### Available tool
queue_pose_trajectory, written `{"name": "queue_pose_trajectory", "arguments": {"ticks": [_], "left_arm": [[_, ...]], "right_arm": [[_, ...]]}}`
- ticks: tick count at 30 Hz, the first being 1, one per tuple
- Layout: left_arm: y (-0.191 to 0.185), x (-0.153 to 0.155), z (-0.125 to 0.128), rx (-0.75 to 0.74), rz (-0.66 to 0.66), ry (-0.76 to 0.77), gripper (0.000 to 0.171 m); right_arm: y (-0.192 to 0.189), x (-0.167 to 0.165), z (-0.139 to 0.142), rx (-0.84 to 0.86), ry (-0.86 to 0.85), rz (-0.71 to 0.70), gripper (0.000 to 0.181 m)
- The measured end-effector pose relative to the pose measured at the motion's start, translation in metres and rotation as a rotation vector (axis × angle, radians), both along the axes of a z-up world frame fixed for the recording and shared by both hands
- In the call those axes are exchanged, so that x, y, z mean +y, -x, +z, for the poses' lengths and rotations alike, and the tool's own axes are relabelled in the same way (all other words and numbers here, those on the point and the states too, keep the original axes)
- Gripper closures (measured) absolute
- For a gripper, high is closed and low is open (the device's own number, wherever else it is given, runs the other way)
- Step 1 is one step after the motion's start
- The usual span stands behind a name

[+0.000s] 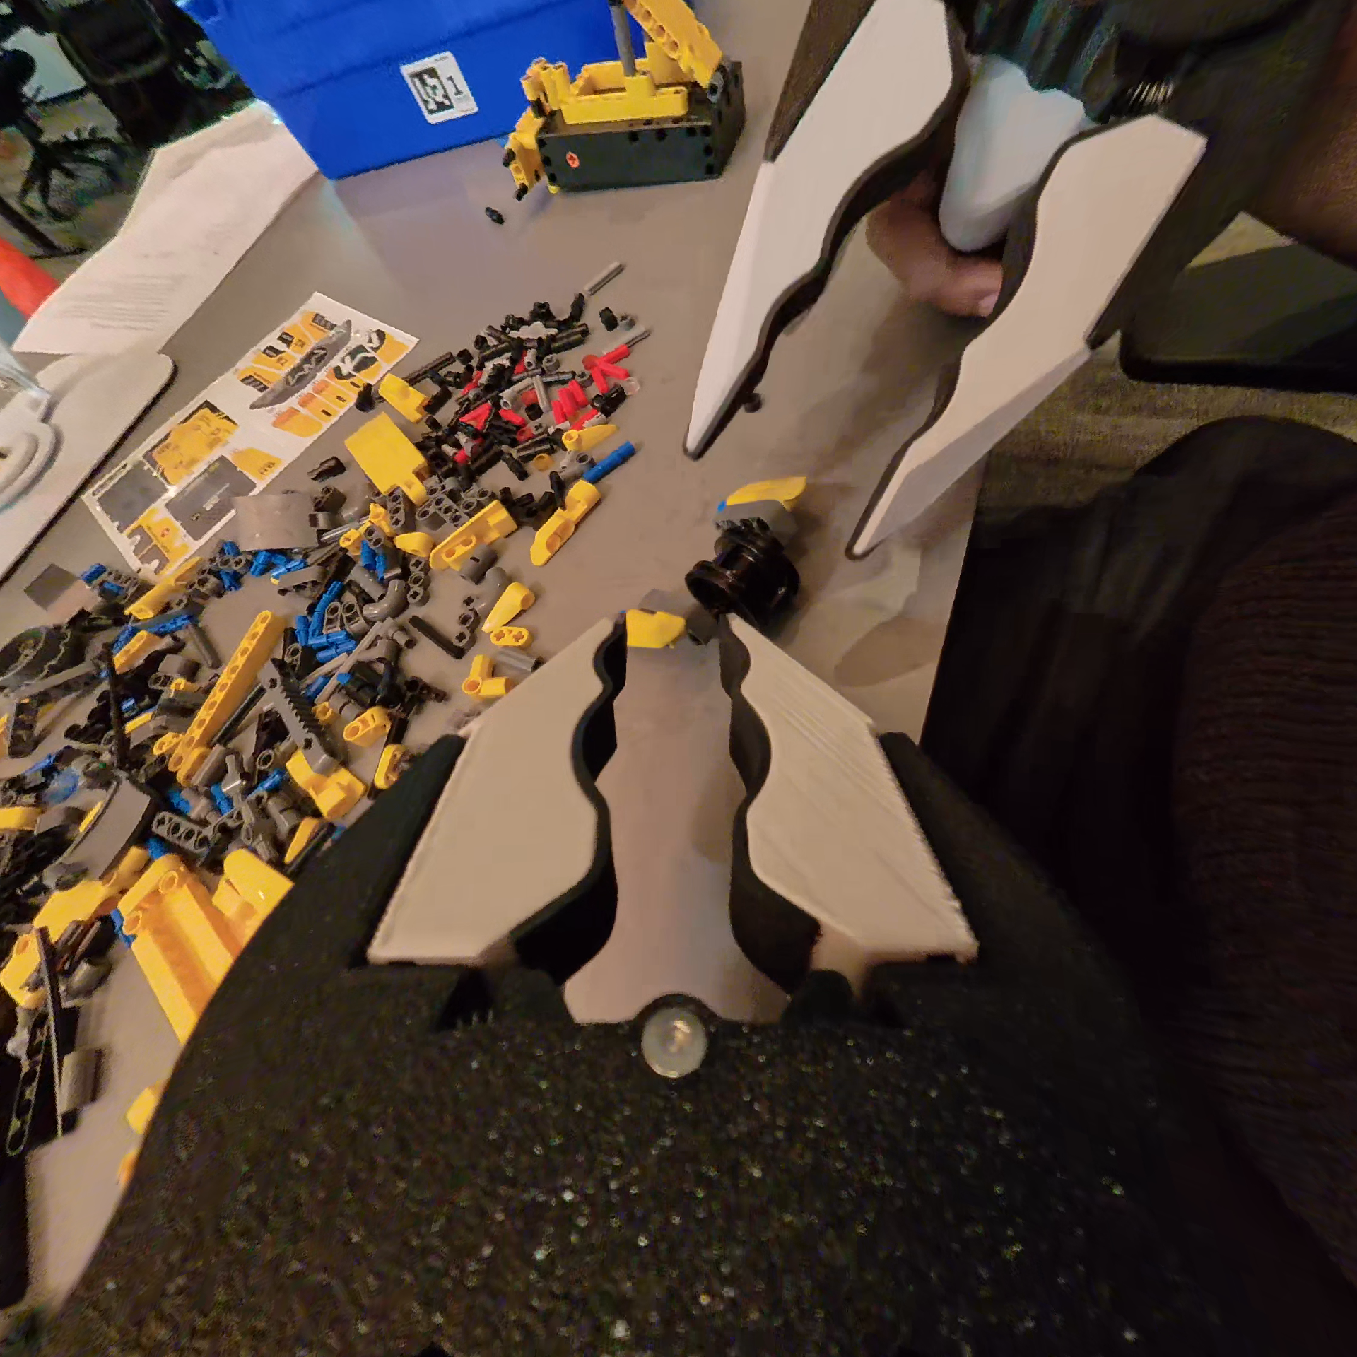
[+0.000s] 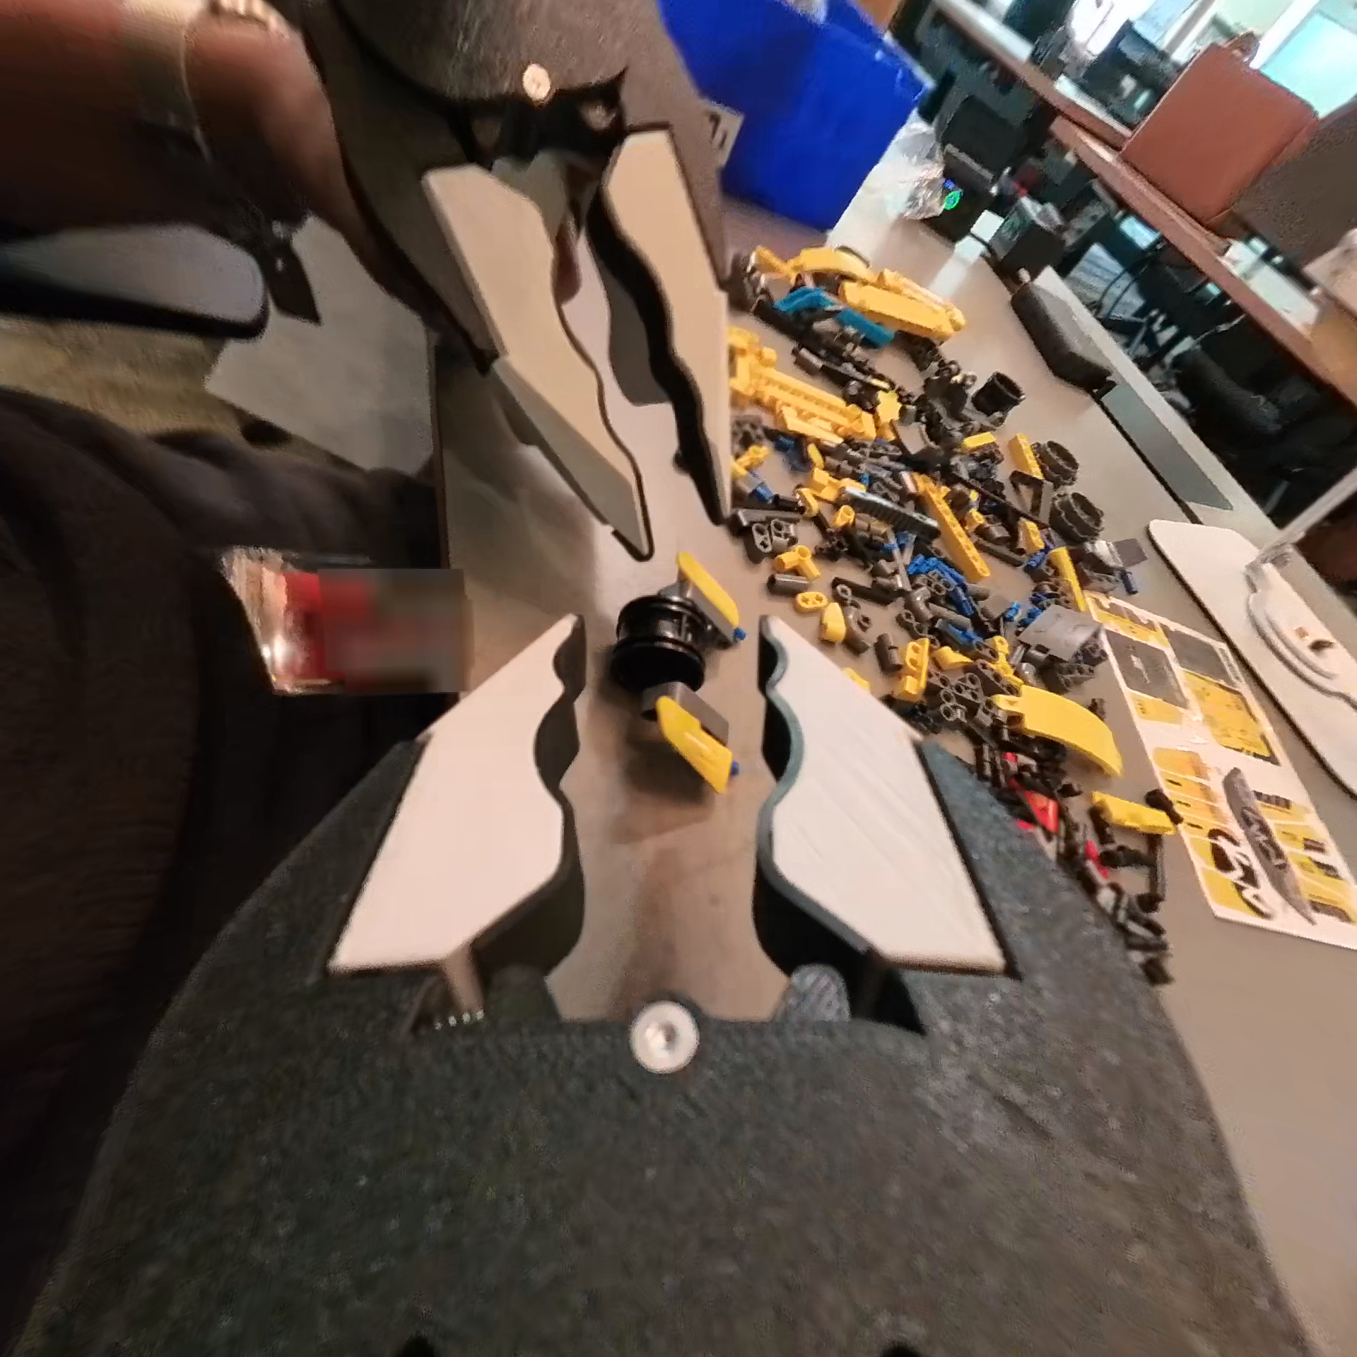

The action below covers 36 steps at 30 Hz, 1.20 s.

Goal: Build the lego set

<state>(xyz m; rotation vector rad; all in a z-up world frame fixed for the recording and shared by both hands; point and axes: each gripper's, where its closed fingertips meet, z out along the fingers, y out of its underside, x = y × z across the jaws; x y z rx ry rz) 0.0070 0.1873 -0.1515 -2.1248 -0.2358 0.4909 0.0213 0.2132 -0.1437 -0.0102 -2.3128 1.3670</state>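
The big grey table (image 1: 411, 220) holds everything. At its far end sits a blue plastic bin (image 1: 352, 81) with a white tag on it. Just beside the bin stands a half-built yellow and black brick model (image 1: 631, 125). A flat sticker sheet with yellow and grey shapes (image 1: 250, 433) lies near the left side. Next to it is a wide pile of small loose building pieces in yellow, black, blue, red and grey (image 1: 352, 587).

Apart from the pile, near the table's edge, lies a little built part: a black round wheel hub with grey blocks and yellow curved caps on two sides (image 2: 672, 661). It rests on the table by itself.

The right gripper (image 2: 672, 639), with pale flat fingers, is spread wide. The wheel part sits just ahead of its tips, between them, and neither finger touches it. It holds nothing.

The left gripper (image 1: 672, 631) is open too, but less wide. One yellow cap of the wheel part sits right at its tips. I cannot tell if the tips touch it.

The two grippers point at the wheel part from opposite sides. A person's dark sleeve (image 1: 1175, 734) hangs close by the table's edge.
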Motion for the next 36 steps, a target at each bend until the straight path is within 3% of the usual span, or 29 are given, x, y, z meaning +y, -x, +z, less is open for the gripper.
{"name": "queue_pose_trajectory", "arguments": {"ticks": [4,7,10,14,16,23,36], "left_arm": [[0.007,-0.005,0.005,-0.025,0.096,-0.044,0.147],[0.015,-0.013,-0.010,-0.137,0.201,0.002,0.147],[0.014,-0.014,-0.020,-0.229,0.214,0.017,0.147],[0.002,-0.006,-0.017,-0.314,0.134,-0.038,0.145],[0.000,-0.003,-0.016,-0.341,0.116,-0.050,0.135],[-0.004,0.005,-0.024,-0.372,0.091,-0.004,0.134],[-0.010,0.017,-0.029,-0.361,0.060,0.040,0.134]], "right_arm": [[0.005,0.013,0.007,-0.090,0.070,-0.033,0.137],[0.013,0.028,-0.012,-0.115,-0.041,-0.087,0.136],[0.014,0.032,-0.021,-0.122,-0.092,-0.097,0.137],[0.011,0.032,-0.018,-0.142,-0.070,-0.073,0.155],[0.011,0.032,-0.018,-0.149,-0.071,-0.068,0.157],[0.014,0.030,-0.035,-0.117,-0.186,-0.085,0.161],[0.014,0.022,-0.032,-0.087,-0.171,-0.067,0.169]]}}
